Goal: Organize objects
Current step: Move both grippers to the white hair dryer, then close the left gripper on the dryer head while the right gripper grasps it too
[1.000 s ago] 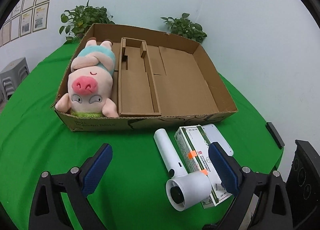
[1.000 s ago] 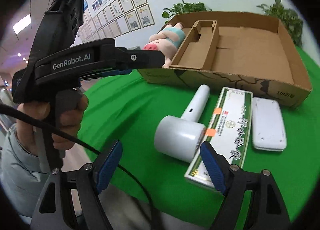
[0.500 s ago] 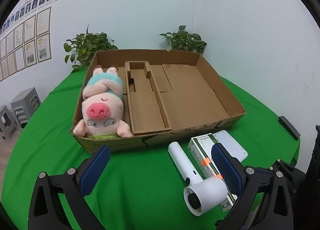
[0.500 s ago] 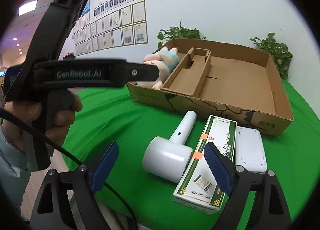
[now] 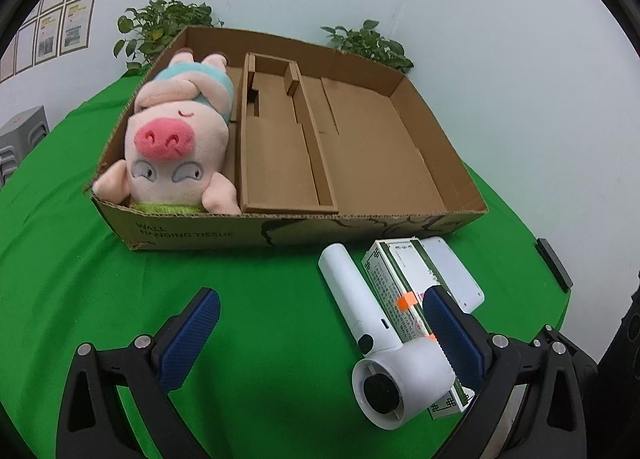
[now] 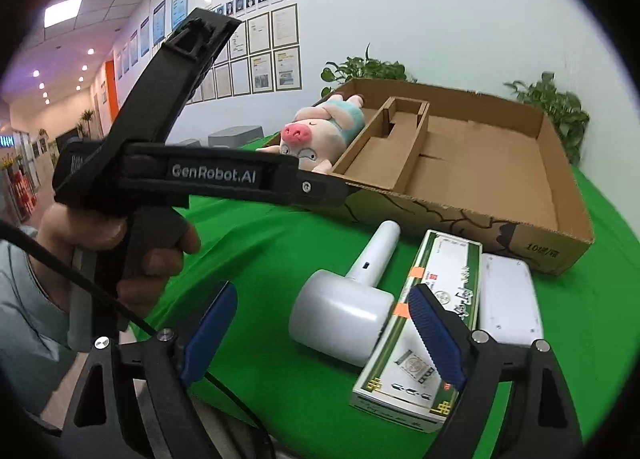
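1. A round counter [image 5: 80,279] draped in green cloth carries a shallow cardboard tray [image 5: 280,237] with low walls and a narrow cardboard divider insert down its middle.
2. A plush pig [image 5: 176,155] lies upside down in the tray's left compartment; the middle and right compartments hold nothing.
3. Three items lie side by side on the cloth just in front of the tray: a white hair dryer [image 5: 376,323], a long green-and-white carton [image 6: 432,323] touching it, and a flat white device [image 6: 508,299] beside the carton.
4. The left gripper [image 5: 320,339] hangs above the cloth with its blue-padded jaws spread wide, holding nothing; its right finger overlaps the carton in view.
5. The right gripper [image 6: 324,339] is likewise spread wide and empty, with the dryer's barrel lying between its fingers in view.
6. The dryer looks like smooth, rigid plastic, probably slippery and head-heavy; its straight handle seems the surest place to pinch.
7. The carton is likely light and crushable, so a gentle squeeze across its long sides suits it.
8. The flat device sits low, leaving little edge to catch.
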A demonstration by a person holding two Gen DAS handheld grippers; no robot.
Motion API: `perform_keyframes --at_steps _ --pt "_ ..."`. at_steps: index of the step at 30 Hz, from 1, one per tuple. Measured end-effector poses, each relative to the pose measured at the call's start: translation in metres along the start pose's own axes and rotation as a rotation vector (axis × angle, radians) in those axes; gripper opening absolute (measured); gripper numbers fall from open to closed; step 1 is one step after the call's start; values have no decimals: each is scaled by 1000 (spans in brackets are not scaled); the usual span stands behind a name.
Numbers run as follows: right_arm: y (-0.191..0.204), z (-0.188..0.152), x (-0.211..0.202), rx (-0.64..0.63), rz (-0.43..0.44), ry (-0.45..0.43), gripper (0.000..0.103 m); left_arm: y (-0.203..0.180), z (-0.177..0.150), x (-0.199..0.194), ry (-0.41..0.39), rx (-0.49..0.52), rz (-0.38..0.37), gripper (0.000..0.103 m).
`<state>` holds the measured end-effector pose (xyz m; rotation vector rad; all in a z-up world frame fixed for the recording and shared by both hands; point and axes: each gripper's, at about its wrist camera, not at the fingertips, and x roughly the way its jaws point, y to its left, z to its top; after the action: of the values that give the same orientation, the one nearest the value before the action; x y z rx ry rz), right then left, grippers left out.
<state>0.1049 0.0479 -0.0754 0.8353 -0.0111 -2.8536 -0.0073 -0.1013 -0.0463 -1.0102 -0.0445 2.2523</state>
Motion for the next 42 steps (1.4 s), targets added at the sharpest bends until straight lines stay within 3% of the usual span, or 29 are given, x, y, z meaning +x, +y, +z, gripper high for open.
perform_keyframes --at_steps 3,7,11,16,21,25,27,32,35,42 --pt "0 -1 5 34 66 40 88 3 -2 13 40 -6 -14 102" --pt "7 -6 9 20 97 65 88 13 -4 29 104 -68 -94 101" --pt "14 -9 9 -34 26 71 88 17 -5 38 134 -105 -157 101" --pt "-1 -23 14 -8 -59 129 84 11 -10 50 176 -107 -213 97" --pt "-14 -27 8 -55 -175 135 80 3 -17 66 232 -96 -235 86" --pt "-18 -28 8 -82 -212 150 75 1 -18 67 232 -114 -266 83" --pt "-15 -25 7 -85 -180 144 70 1 -20 66 234 -119 -281 79" --pt "-1 -13 23 -66 -65 143 70 3 -22 63 244 -131 -332 70" --pt "2 -10 30 -46 -65 156 72 1 -24 61 248 -131 -376 63" --pt "5 -9 34 -16 -99 172 68 -6 -33 46 256 -97 -379 63"
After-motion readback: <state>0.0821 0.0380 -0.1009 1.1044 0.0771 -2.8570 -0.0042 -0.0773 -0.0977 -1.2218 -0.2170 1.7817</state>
